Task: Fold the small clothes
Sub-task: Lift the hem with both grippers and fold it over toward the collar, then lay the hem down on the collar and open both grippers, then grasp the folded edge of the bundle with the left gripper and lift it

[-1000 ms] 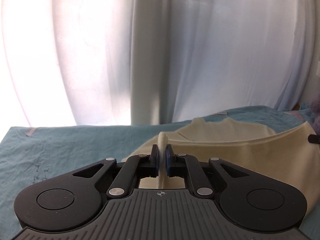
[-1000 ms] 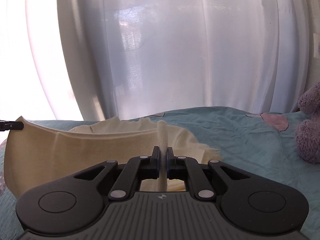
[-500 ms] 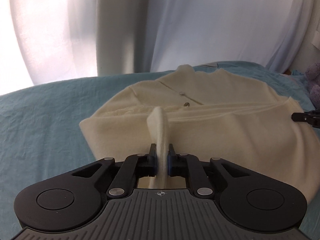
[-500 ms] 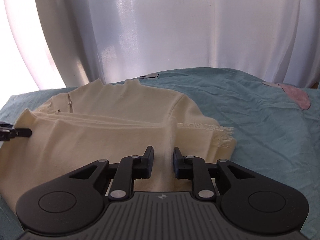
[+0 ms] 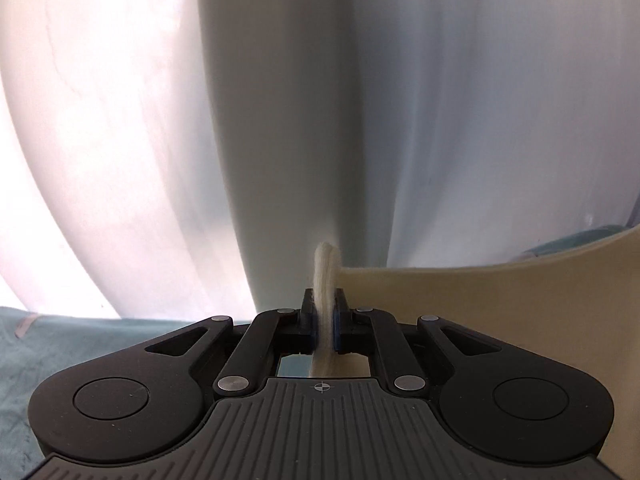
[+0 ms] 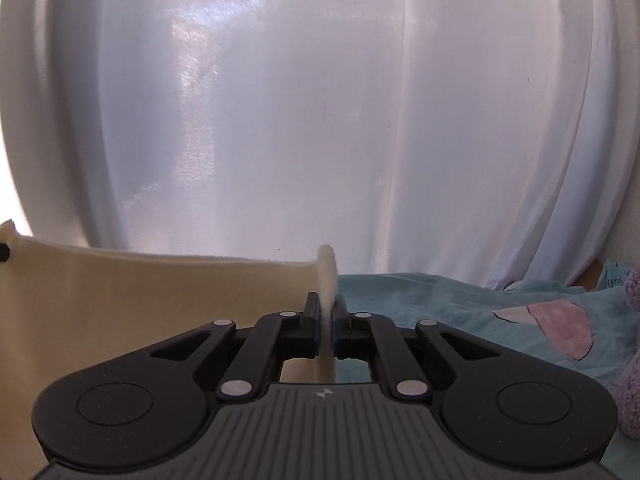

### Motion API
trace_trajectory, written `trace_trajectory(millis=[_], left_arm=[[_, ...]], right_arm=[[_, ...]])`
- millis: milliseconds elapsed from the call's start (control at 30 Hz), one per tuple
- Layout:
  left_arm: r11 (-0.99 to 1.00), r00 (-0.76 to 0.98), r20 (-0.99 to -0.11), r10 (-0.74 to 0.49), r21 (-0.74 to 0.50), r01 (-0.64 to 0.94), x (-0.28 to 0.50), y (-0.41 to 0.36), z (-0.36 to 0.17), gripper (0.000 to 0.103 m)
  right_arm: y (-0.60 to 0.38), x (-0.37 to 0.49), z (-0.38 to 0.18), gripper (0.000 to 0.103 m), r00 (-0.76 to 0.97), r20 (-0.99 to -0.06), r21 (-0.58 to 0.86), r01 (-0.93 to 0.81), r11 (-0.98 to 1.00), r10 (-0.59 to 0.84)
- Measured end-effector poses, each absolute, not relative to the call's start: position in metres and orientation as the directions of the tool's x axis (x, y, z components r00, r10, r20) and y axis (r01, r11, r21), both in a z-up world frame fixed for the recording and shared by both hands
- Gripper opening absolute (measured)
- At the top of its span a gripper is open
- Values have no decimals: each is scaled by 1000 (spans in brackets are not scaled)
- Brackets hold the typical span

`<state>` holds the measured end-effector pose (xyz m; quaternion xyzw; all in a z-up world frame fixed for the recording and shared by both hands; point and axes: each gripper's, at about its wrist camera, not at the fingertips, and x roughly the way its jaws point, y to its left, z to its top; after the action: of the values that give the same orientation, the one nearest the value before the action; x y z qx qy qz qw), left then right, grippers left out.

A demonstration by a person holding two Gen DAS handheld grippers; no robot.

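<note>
between grippers, taut cream garment (image 5: pixel 500 308)

Cream knitted garment held up by its edge

The soft, cream-coloured woollen garment (image 5: pixel 500 304) hangs as a taut, upright sheet; a bunched tuft of its fuzzy top edge (image 6: pixel 327 276) pokes up at each end, and its straight top hem runs level between them.

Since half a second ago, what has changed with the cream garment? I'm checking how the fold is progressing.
Then the cream garment lay spread on the teal bedcover, buttons showing. Now its edge is lifted into a taut band between the left gripper and right gripper, hiding the rest. In the half-second-old right view the jaws stood apart around the cloth; now they pinch it. Unchanged: the left grip and the white curtain behind.
</note>
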<state>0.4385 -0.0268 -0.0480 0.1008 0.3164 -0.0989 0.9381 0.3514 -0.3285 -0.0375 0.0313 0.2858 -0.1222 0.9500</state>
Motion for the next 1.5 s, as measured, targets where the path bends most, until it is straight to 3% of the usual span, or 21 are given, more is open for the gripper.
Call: trace_trajectory(millis=[200,300,367,400,433,467,600,667,733,833,933,1000,1100,1233,1367,1500], left_arm=[[959,754,-655,-50,180,220,446,-33,-97,12],[972,760,-649,-27,162,173,447,-28,-104,27],[974,766,-642,13,182,137,448,-27,-104,55],[976,767,-641,22,179,121,447,-23,-101,59],[980,764,-645,4,153,125,445,-18,-98,59],[985,759,-651,-25,114,129,440,-11,-93,59],[988,762,-637,-120,-1,154,401,24,-76,62],[984,747,-646,-157,-35,177,384,33,-73,63],[978,741,-648,-178,-37,203,367,35,-75,64],[984,742,-659,-120,21,178,359,35,-87,65],[988,753,-645,-128,-17,153,358,46,-94,69],[992,753,-647,-116,-31,126,356,51,-94,69],[997,749,-658,-78,-48,62,345,68,-91,70],[986,706,-697,-126,-169,9,333,90,-87,70],[970,674,-709,-208,-239,48,309,99,-81,70],[959,635,-727,-259,-275,76,295,101,-91,70]], right_arm=[[-318,372,-81,5,757,-591,-116,264,958,-280],[-316,375,-93,6,739,-601,-148,270,951,-304],[-316,377,-98,10,723,-604,-173,292,941,-336],[-316,378,-98,24,717,-606,-181,297,938,-344],[-317,380,-99,33,702,-611,-197,313,929,-366],[-322,380,-99,35,695,-606,-201,337,920,-387],[-319,348,-78,35,766,-510,-169,359,918,-393],[-304,322,-66,33,829,-485,-123,251,960,-279],[-286,304,-65,24,849,-503,-95,128,987,-159],[-266,291,-79,22,838,-539,-104,33,994,-84],[-264,290,-99,21,814,-572,-136,23,990,-97],[-272,285,-104,21,832,-543,-152,38,988,-116],[-291,283,-100,20,814,-551,-126,135,983,-183],[-304,264,-89,20,780,-568,-141,221,965,-261],[-301,226,-69,21,832,-553,70,105,992,-49],[-283,210,-80,21,799,-602,60,33,998,10]])
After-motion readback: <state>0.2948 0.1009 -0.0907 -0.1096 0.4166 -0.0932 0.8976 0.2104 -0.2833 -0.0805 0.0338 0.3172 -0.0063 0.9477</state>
